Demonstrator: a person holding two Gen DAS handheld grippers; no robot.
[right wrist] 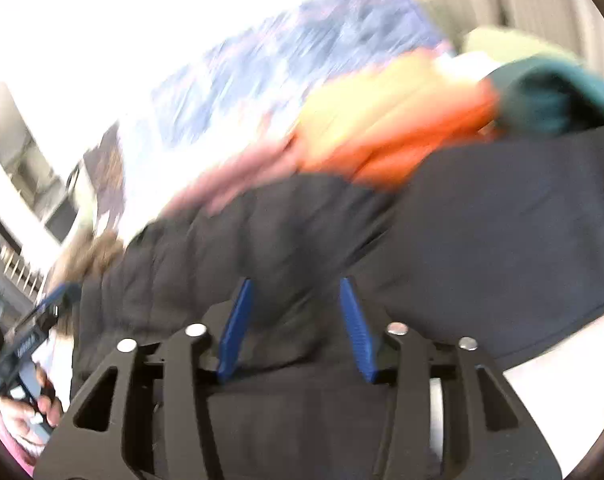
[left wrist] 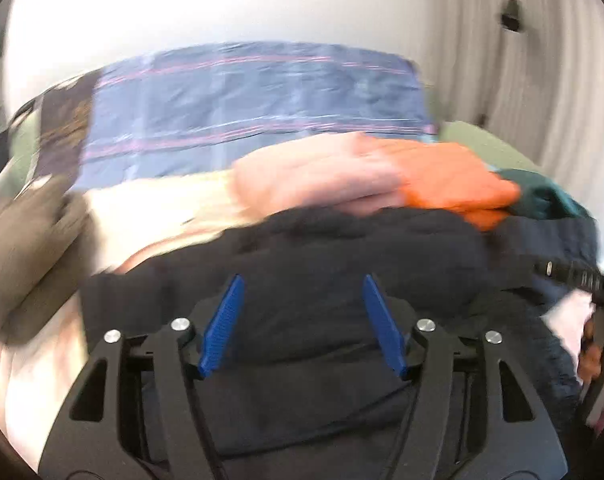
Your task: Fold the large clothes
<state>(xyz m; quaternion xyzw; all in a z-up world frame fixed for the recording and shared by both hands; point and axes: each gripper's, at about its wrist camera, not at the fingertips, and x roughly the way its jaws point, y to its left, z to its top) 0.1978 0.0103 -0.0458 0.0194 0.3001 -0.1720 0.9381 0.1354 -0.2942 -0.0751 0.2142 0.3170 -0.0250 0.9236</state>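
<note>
black jacket (left wrist: 321, 280) is spread over bed, in front of orange garment (left wrist: 453, 180) | left gripper (left wrist: 303, 292) is held tilted down above it, jaws spread, nothing pinched | right gripper (right wrist: 298, 292) likewise parted, empty | blue blanket (left wrist: 254, 108) and white wall (left wrist: 222, 4) are seen beyond

The jacket (left wrist: 341, 248) is black and quilted. Behind it lie a pale pink garment (left wrist: 313, 176), an orange one (left wrist: 453, 176) and a teal one (left wrist: 549, 196). The blanket (left wrist: 254, 108) is blue with thin pink and white stripes. A brown fuzzy piece (left wrist: 26, 248) sits at the left. The pads (left wrist: 222, 328) are blue on black frames. The wall (left wrist: 222, 4) is white.
</note>
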